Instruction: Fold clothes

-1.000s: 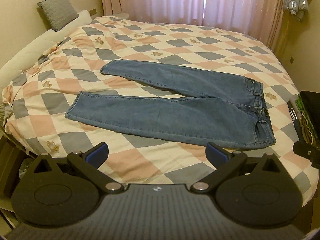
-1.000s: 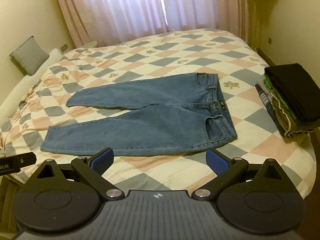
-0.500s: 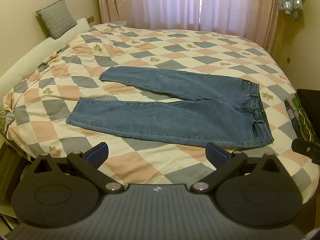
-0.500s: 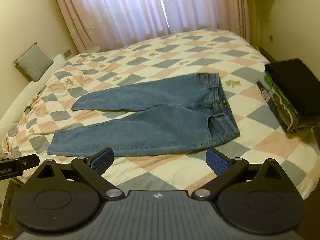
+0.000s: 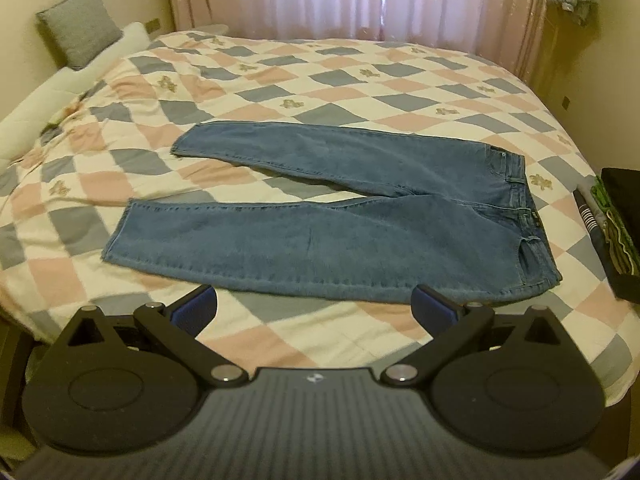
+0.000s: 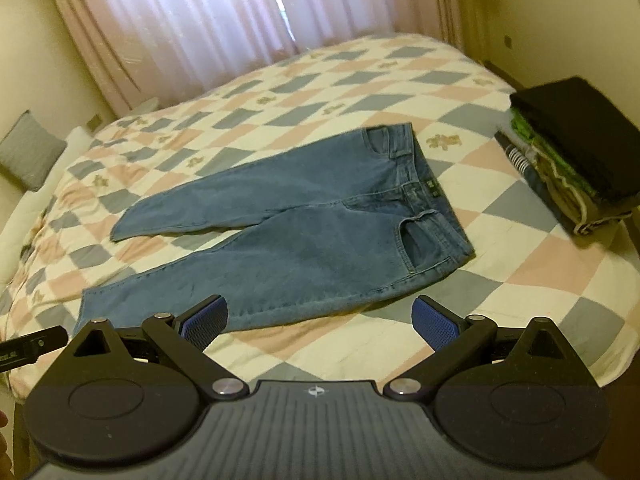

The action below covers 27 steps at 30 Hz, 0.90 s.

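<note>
**A:** Looking at the change over that last second: both views tightened up on the jeans (image 5: 332, 216), so the two claws had crept closer to the near edge of the bed (image 5: 280, 336). The jeans themselves didn't budge, same lie as a second earlier.

**B:** And how were they lying?

**A:** Flat and spread open on the checked quilt, waistband to the right, both legs running out left with a gap between them. No fold in them at all. Just beyond the waistband sat a stack of folded clothes (image 6: 576, 160), black piece on top.

**B:** Claws holding anything?

**A:** Nope. The left claw (image 5: 314, 306) was spread wide with nothing between its blue pads, hanging just short of the near leg's edge. The right claw (image 6: 320, 316) was equally wide and empty, its left pad in front of the near leg's lower seam.

**B:** So what did that mean for the fold?

**A:** My guess is they were lining up for a grab along that near side, but neither was touching denim.

**B:** Any labels you could read?

**A:** Small dark patch at the waistband, too tiny to read. A bit of white lettering on a black bar at the left edge of the right view was too blurred too.
</note>
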Available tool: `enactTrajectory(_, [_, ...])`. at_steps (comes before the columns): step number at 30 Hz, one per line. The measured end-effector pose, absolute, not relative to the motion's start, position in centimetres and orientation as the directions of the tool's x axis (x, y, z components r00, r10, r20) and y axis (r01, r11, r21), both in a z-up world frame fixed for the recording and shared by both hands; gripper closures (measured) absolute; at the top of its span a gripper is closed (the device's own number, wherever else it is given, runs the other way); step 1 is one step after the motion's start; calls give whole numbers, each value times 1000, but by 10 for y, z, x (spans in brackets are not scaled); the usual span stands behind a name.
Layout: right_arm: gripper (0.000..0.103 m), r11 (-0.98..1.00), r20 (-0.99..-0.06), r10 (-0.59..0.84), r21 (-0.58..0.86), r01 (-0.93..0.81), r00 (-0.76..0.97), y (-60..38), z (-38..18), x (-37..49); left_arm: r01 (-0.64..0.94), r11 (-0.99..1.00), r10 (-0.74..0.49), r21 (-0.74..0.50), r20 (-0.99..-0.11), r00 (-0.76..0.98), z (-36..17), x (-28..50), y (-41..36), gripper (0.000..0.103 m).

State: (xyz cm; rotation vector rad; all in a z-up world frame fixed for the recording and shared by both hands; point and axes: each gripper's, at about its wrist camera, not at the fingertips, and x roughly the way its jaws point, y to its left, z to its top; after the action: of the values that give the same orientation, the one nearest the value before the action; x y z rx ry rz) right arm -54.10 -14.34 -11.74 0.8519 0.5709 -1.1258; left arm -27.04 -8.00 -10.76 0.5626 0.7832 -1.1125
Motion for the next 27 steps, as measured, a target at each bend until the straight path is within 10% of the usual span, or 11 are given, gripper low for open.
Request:
enactTrajectory(18, [14, -96, -902, -376, 266, 959, 213, -278, -273, -419, 998, 40, -430, 51, -901, 63, -253, -86, -290, 5])
enactTrajectory(27, [21, 115, -879, -408, 220, 969, 248, -389, -323, -434, 993, -107, -469, 54, -883, -3, -312, -34, -403, 12])
